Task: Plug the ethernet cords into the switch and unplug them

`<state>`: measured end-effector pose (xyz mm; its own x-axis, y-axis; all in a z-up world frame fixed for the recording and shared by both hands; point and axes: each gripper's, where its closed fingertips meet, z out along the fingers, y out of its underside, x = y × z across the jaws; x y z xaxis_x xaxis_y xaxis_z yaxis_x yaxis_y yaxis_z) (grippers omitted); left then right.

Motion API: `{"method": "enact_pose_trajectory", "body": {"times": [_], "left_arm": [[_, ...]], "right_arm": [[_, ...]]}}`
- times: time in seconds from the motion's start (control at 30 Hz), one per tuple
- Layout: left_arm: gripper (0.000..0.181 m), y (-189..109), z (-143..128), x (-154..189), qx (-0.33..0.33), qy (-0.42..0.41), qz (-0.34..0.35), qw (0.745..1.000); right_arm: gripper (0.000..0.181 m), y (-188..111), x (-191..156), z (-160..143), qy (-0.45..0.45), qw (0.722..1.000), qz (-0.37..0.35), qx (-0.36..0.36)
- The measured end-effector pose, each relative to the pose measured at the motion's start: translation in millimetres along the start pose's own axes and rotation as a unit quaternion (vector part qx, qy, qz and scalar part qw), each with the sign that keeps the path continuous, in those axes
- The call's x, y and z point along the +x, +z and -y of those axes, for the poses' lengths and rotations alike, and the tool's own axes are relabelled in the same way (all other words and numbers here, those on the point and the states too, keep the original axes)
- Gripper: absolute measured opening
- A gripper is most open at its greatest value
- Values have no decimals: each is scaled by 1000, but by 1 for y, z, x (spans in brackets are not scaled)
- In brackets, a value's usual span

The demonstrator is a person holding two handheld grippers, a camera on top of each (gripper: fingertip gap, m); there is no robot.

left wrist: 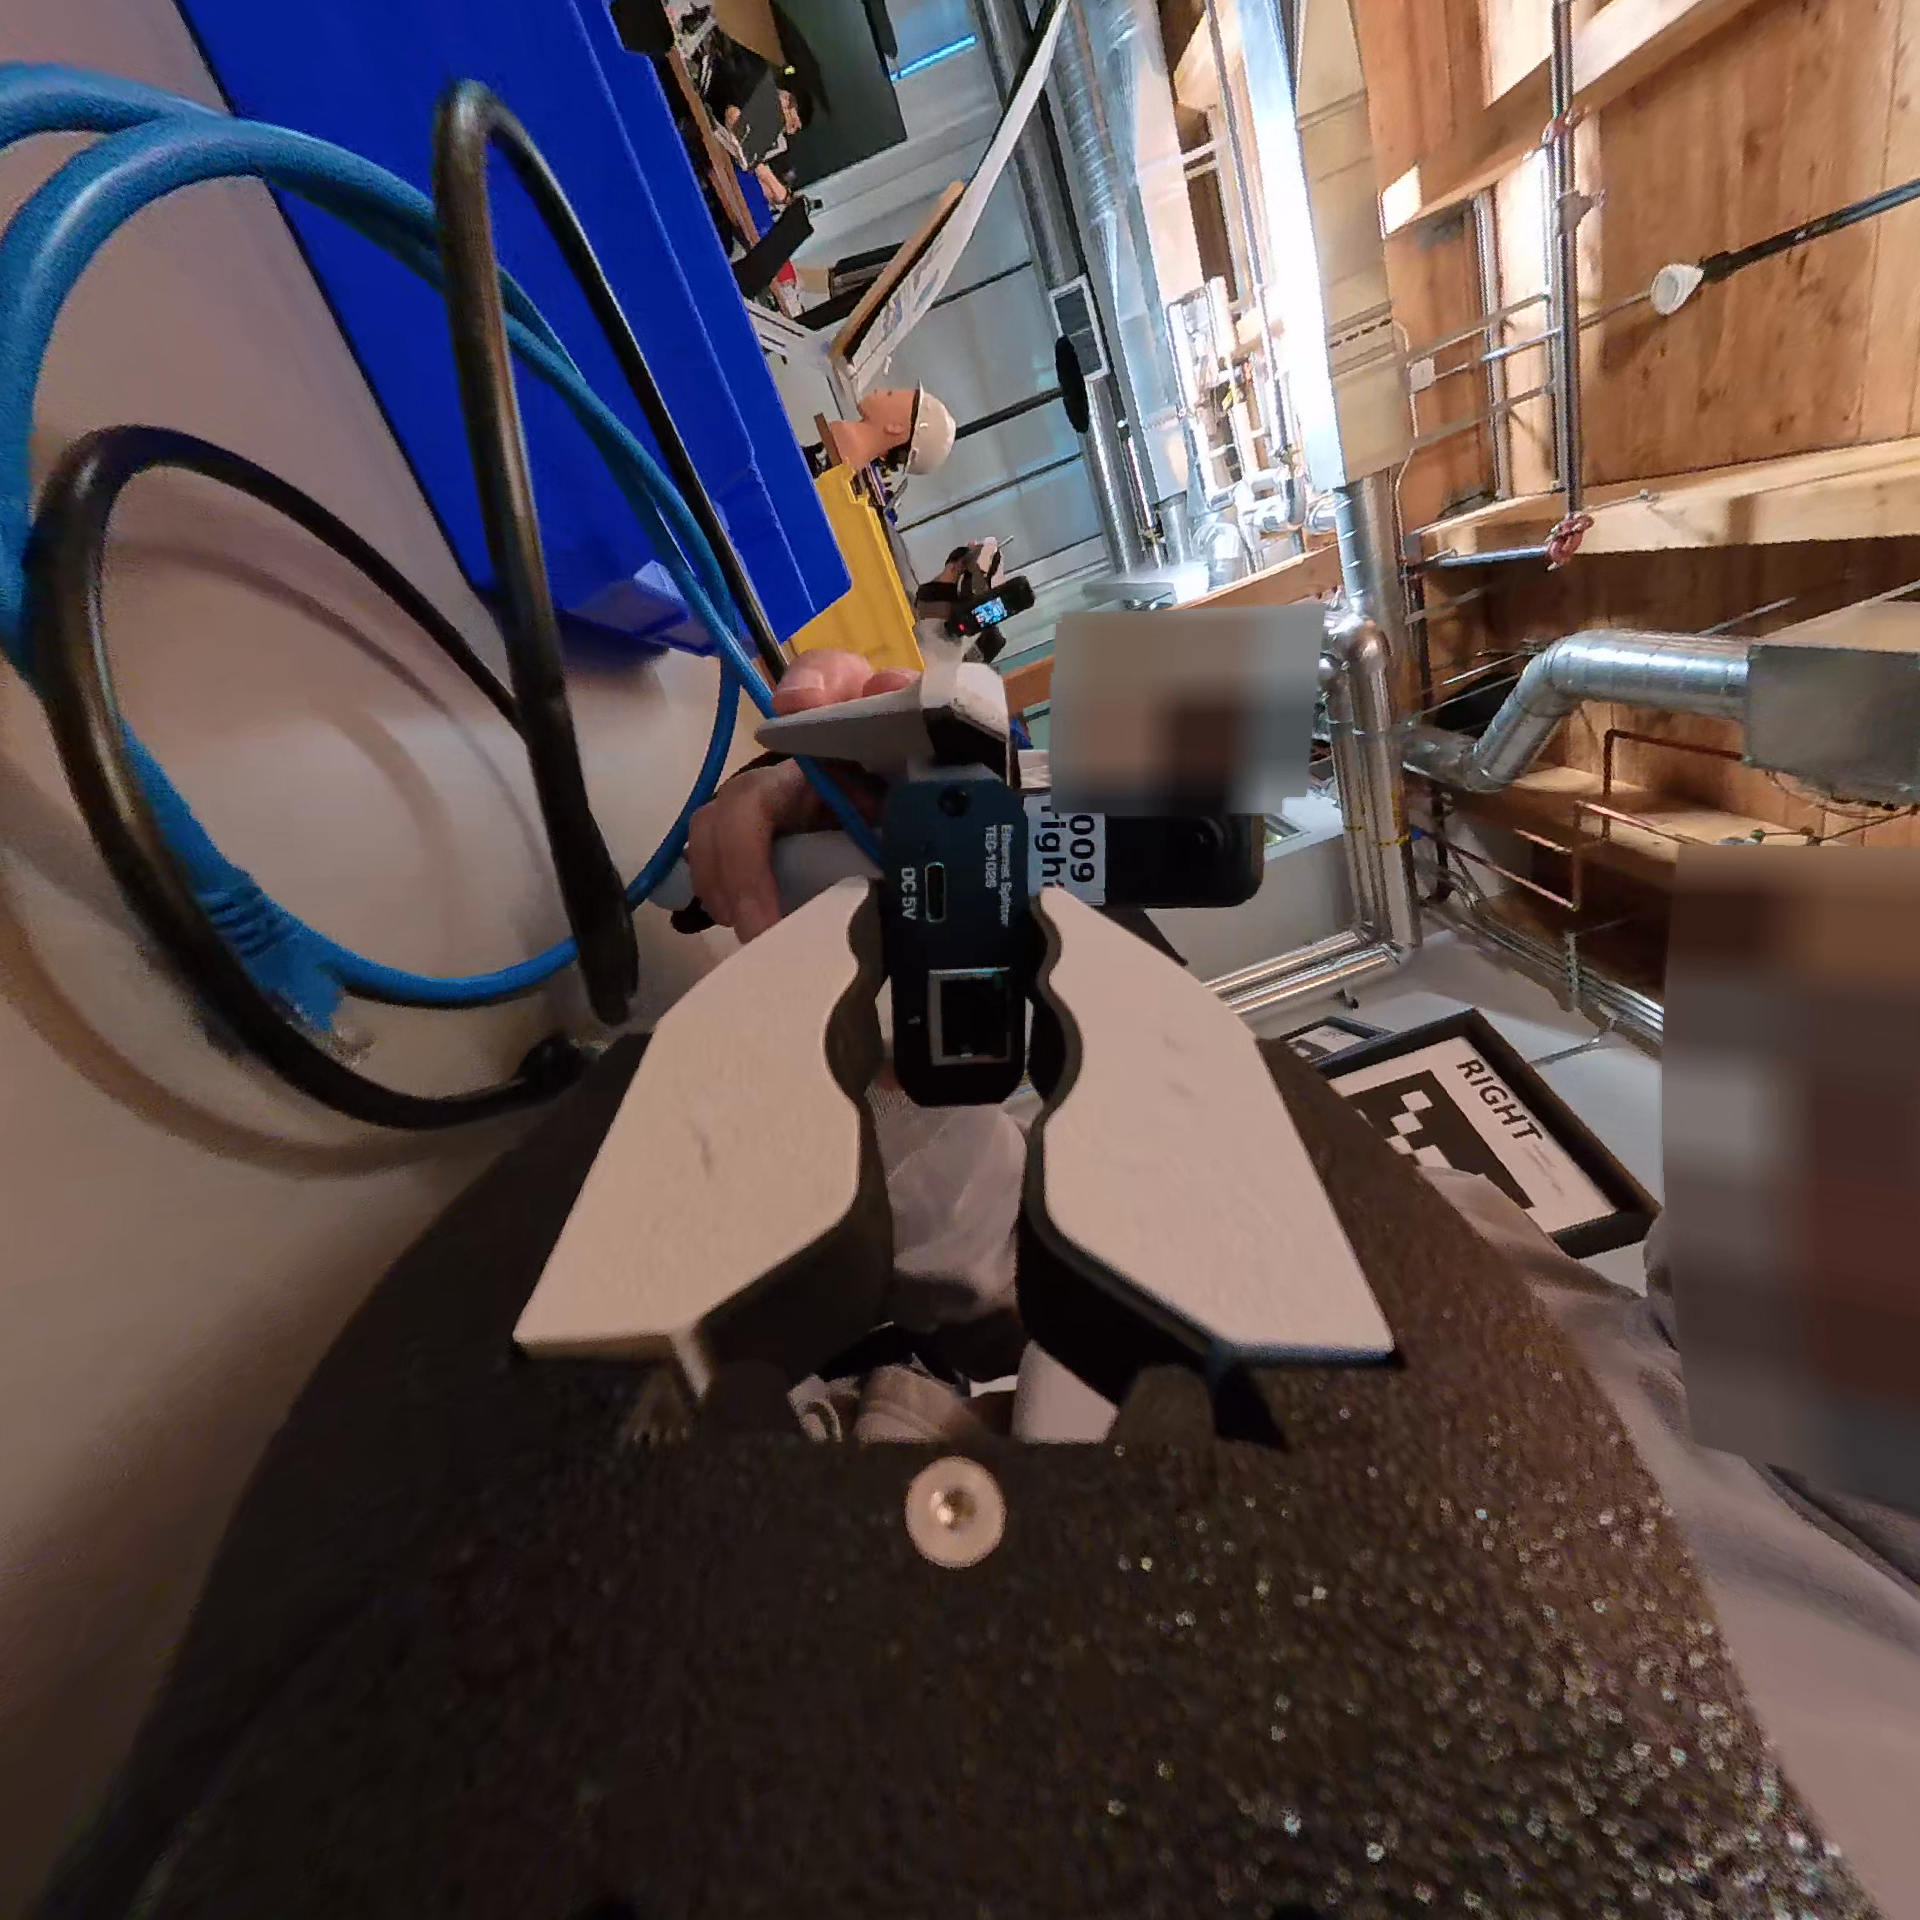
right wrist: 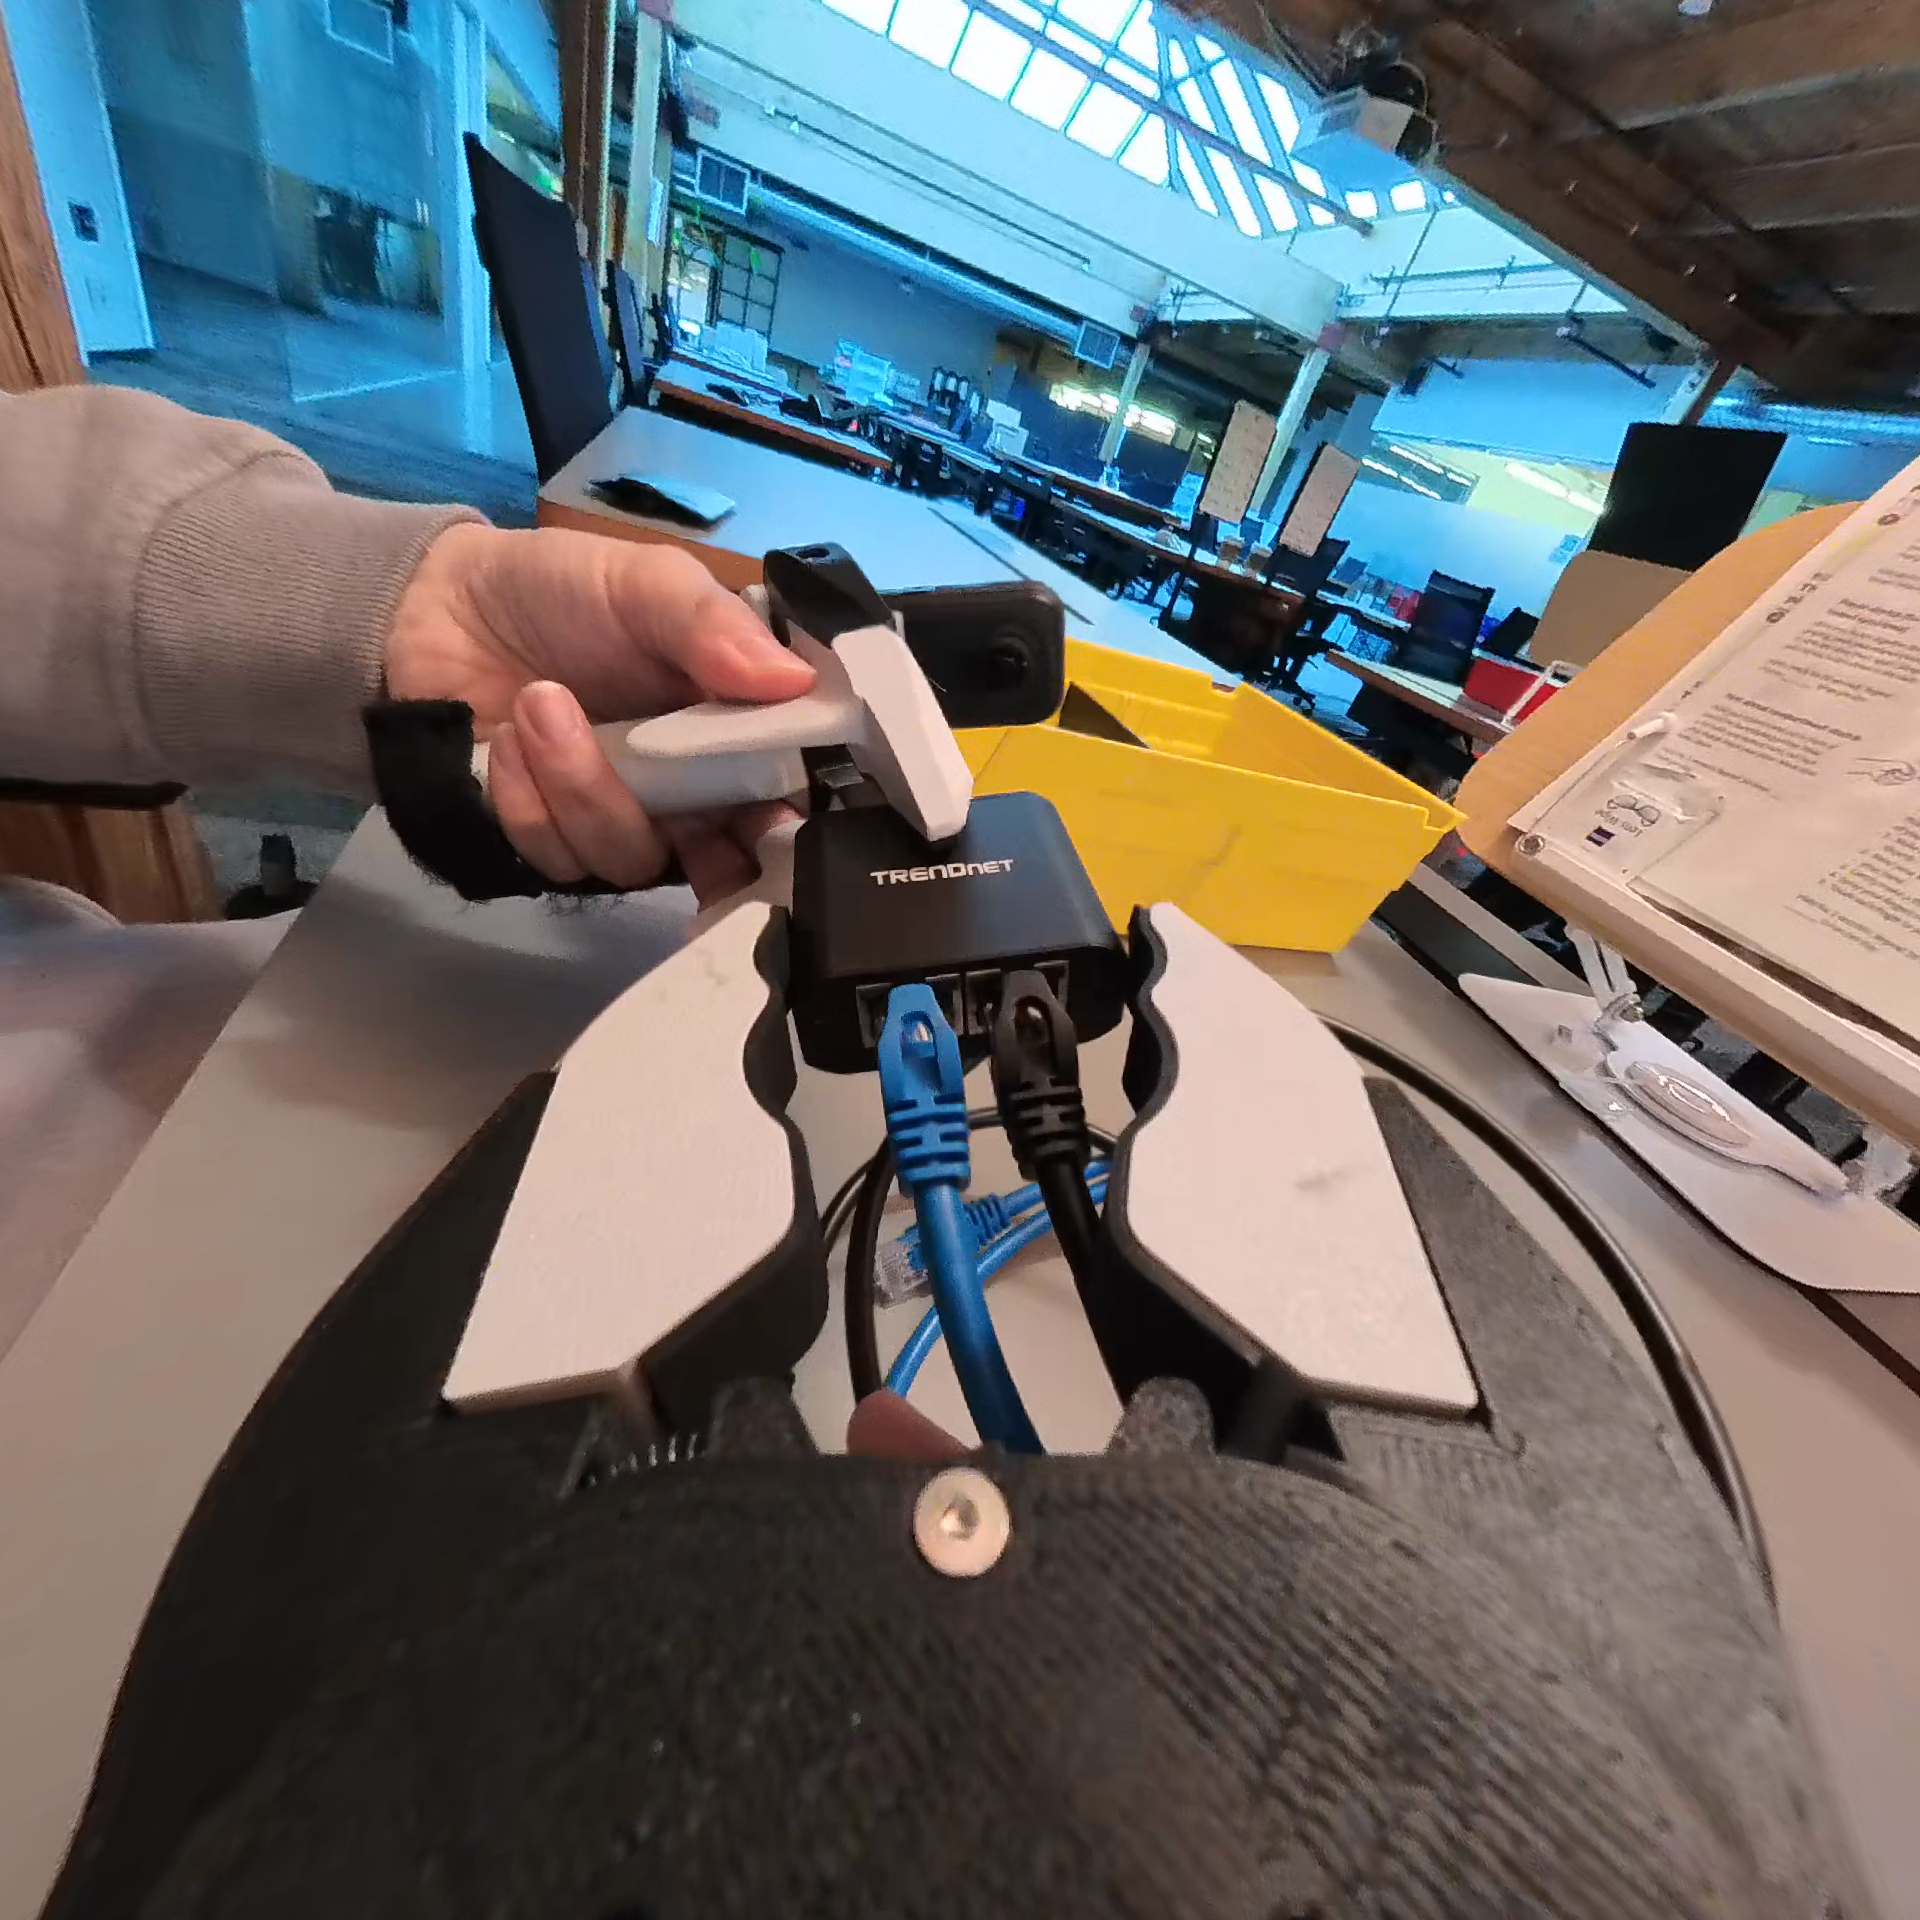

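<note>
We see the left gripper (left wrist: 954,1023) clamped on the switch (right wrist: 940,920); right gripper (right wrist: 961,1023) jaws apart; blue cord (right wrist: 925,1081) and black cord (right wrist: 1039,1070) plugged in; yellow bin's (right wrist: 1195,821) contents hidden.

Open-plan workshop: long worktables (right wrist: 1195,499), exposed ducting (left wrist: 1600,675).

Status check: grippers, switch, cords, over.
Left gripper clamps switch. Right gripper open around it. Blue cord, black cord plugged in. Nothing obstructing.

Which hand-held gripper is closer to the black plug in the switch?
Right. The right hand-held gripper is open, fingertips flanking the black plug. The left hand-held gripper clamps the switch at its opposite end.
</note>
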<state>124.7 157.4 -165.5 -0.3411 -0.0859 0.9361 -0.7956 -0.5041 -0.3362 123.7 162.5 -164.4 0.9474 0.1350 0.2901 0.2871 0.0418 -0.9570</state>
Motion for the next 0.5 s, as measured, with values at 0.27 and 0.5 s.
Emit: {"method": "enact_pose_trajectory", "body": {"times": [0.27, 0.5], "left_arm": [[24, 4, -3, 9, -32, 25, 12, 999], [24, 2, 1, 9, -8, 22, 3, 1000]], "right_arm": [[62, -5, -2, 3, -18, 999, 3, 38], [61, -4, -3, 1, 2, 999, 3, 44]]}}
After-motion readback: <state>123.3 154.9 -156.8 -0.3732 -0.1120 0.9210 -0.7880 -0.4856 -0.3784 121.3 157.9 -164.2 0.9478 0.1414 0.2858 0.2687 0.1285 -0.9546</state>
